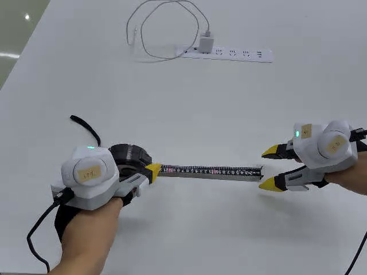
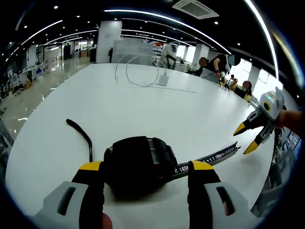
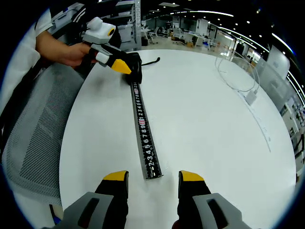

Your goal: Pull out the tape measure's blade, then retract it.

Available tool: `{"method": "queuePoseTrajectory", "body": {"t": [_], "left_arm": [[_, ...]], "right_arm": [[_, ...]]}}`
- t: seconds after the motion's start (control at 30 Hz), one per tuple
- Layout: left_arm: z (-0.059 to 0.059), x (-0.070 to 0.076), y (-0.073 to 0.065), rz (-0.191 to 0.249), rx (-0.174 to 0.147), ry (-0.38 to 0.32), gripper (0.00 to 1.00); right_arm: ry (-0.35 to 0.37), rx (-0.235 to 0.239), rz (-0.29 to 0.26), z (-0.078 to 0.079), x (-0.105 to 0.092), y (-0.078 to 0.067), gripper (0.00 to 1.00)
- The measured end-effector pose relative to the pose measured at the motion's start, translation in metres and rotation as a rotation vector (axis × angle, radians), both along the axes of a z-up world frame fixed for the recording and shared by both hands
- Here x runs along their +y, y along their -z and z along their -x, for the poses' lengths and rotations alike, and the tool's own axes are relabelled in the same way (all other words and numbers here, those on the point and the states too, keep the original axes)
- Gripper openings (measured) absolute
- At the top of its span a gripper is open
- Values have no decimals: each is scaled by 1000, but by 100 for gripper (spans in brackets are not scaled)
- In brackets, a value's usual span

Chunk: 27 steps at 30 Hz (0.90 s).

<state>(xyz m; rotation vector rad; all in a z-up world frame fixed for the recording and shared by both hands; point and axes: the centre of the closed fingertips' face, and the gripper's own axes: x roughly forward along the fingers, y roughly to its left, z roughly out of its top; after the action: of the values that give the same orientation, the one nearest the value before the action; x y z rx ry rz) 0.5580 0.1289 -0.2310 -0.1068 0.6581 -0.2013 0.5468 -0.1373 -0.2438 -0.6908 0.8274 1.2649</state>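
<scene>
A black tape measure case (image 1: 131,157) (image 2: 140,164) sits on the white table, with my left gripper (image 1: 150,171) (image 2: 145,168) shut on it. Its blade (image 1: 210,171) (image 3: 143,130) lies pulled out flat to the right. The blade's tip (image 1: 259,172) (image 3: 153,175) rests on the table just in front of my right gripper (image 1: 269,168) (image 3: 152,177). That gripper is open, its yellow-tipped fingers apart on either side of the tip, not touching it. A black wrist strap (image 1: 86,128) (image 2: 82,136) trails from the case.
A white power strip (image 1: 229,54) with a plugged charger (image 1: 206,43) and looped white cable (image 1: 163,28) lies at the table's far side. A grey mesh chair (image 3: 38,129) stands beside the table. People sit in the background beyond the table (image 2: 143,95).
</scene>
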Motion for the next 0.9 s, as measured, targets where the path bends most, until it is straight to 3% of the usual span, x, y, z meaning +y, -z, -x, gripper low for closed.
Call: {"method": "queuePoseTrajectory", "body": {"t": [0.9], "left_arm": [[-5,7,4,26,14,-68,60]], "right_arm": [[-56,5,32,-6,5,9,34]]}}
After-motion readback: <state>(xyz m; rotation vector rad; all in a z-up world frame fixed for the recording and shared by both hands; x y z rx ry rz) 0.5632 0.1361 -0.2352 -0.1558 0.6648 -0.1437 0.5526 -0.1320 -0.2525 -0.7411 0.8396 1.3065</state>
